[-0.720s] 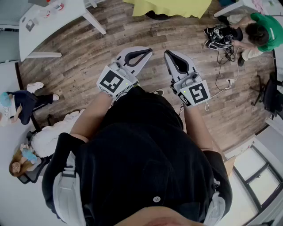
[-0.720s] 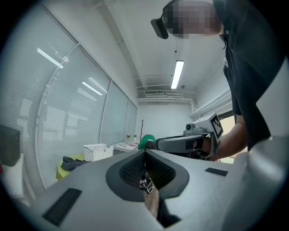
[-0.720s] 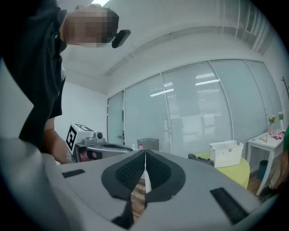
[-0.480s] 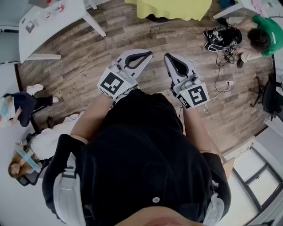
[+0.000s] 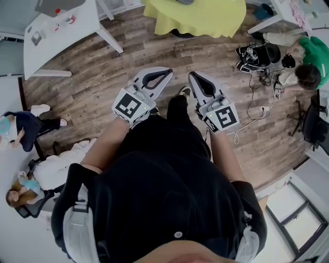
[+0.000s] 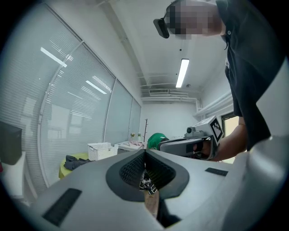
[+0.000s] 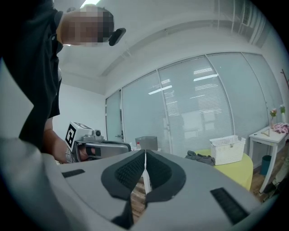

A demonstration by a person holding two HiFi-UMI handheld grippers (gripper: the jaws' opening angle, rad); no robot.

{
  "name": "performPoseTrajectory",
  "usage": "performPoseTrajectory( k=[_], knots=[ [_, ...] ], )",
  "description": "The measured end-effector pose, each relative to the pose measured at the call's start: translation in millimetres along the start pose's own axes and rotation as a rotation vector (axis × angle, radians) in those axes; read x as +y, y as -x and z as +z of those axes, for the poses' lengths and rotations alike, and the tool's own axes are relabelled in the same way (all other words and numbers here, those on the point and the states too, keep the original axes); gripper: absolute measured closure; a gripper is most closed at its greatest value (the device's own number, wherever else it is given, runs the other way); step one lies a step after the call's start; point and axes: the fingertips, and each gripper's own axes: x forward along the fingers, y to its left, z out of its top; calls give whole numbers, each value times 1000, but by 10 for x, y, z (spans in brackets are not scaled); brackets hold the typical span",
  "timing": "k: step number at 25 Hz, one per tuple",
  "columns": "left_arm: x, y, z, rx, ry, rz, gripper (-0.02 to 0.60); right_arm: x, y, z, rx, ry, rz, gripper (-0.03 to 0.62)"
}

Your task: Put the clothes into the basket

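Note:
A heap of dark clothes (image 7: pixel 199 157) lies on a round yellow table (image 7: pixel 239 170) beside a white slatted basket (image 7: pixel 228 149). In the left gripper view the same clothes (image 6: pixel 75 161) and basket (image 6: pixel 100 150) stand far off. The yellow table (image 5: pixel 195 15) sits at the top of the head view. My left gripper (image 5: pixel 164 73) and right gripper (image 5: pixel 192 76) are held side by side in front of my body, over the wood floor, well short of the table. Both are shut with nothing between the jaws. Each shows in the other's view: right gripper (image 6: pixel 194 144), left gripper (image 7: pixel 92 145).
A white table (image 5: pixel 51 31) stands at the far left. Seated people (image 5: pixel 20 123) are at the left edge, and a person in green (image 5: pixel 311 56) is at the right by cables and gear (image 5: pixel 257 51) on the floor. A white side table (image 7: pixel 271 135) stands right of the yellow one.
The view has moved toward the yellow table, which shows more at the top. A foot has stepped forward between the grippers. Both grippers stay shut and side by side.

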Motion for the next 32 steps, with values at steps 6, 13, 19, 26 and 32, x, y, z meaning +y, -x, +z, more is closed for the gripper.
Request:
performPoseTrajectory(
  k=[6,13,19,26,32],
  knots=[
    [251,-409,101,8,-12,48,572,-488,-143,113,-15,17,56,566],
    [539,-1102,240,13,-7,115,572,-1196,-293,255,-15,37,139,568],
    [664,-1547,314,14,-9,161,572,-1658,-306,300,-7,32,188,566],
    [877,-1840,330,17,3,189,572,-2020,-447,341,0,30,209,566],
    [1204,-1943,323,12,-2,198,572,-2214,-755,310,25,33,214,568]
  ],
)
